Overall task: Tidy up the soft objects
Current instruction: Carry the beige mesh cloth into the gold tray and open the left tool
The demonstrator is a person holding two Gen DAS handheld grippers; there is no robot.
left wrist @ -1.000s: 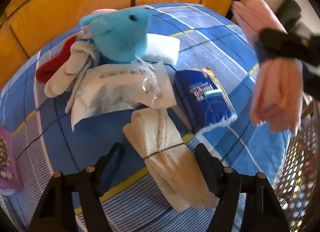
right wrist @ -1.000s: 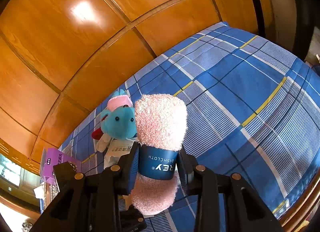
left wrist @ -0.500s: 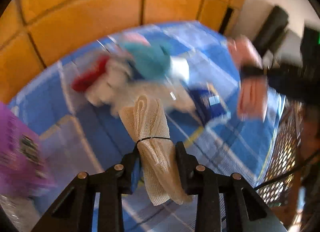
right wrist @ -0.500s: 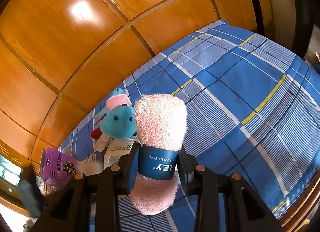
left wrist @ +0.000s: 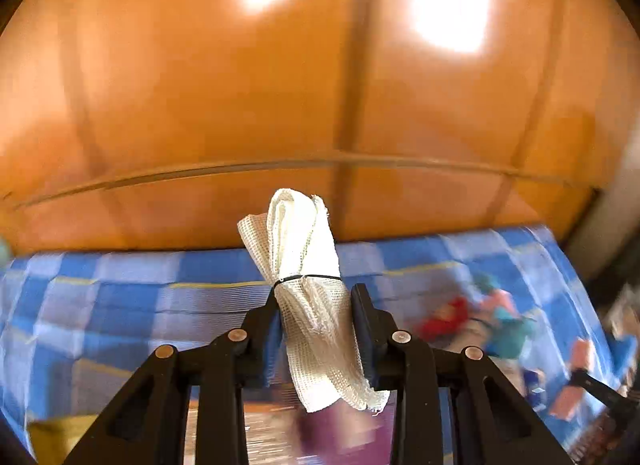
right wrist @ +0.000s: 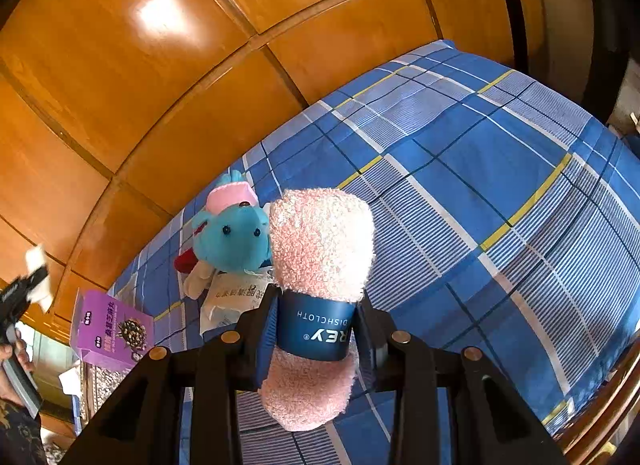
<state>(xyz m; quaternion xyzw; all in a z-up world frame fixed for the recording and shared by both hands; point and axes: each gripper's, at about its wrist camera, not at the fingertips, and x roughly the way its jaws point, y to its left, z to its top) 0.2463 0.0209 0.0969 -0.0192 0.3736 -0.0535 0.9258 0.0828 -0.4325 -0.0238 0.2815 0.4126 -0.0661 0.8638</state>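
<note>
My left gripper [left wrist: 316, 319] is shut on a rolled white mesh cloth [left wrist: 308, 281] tied with a black band, held high above the blue plaid bed [left wrist: 120, 305]. My right gripper [right wrist: 316, 325] is shut on a rolled pink dishcloth [right wrist: 320, 241] with a blue paper sleeve, held above the bed [right wrist: 480, 185]. A blue plush toy [right wrist: 232, 241] with a pink cap lies on the bed beside a white packet [right wrist: 232, 293]. The left gripper and its white cloth show at the far left of the right wrist view [right wrist: 24, 289].
A purple box [right wrist: 112, 329] lies at the bed's left edge. Orange wooden wall panels [right wrist: 200, 65] run behind the bed. In the blurred left wrist view the plush pile [left wrist: 496, 325] and the right gripper's pink cloth [left wrist: 576, 377] appear at far right.
My left gripper closed on the white mesh cloth, lifted it off the bed and swung away left; its view now faces the wall. The right gripper has stayed nearly still.
</note>
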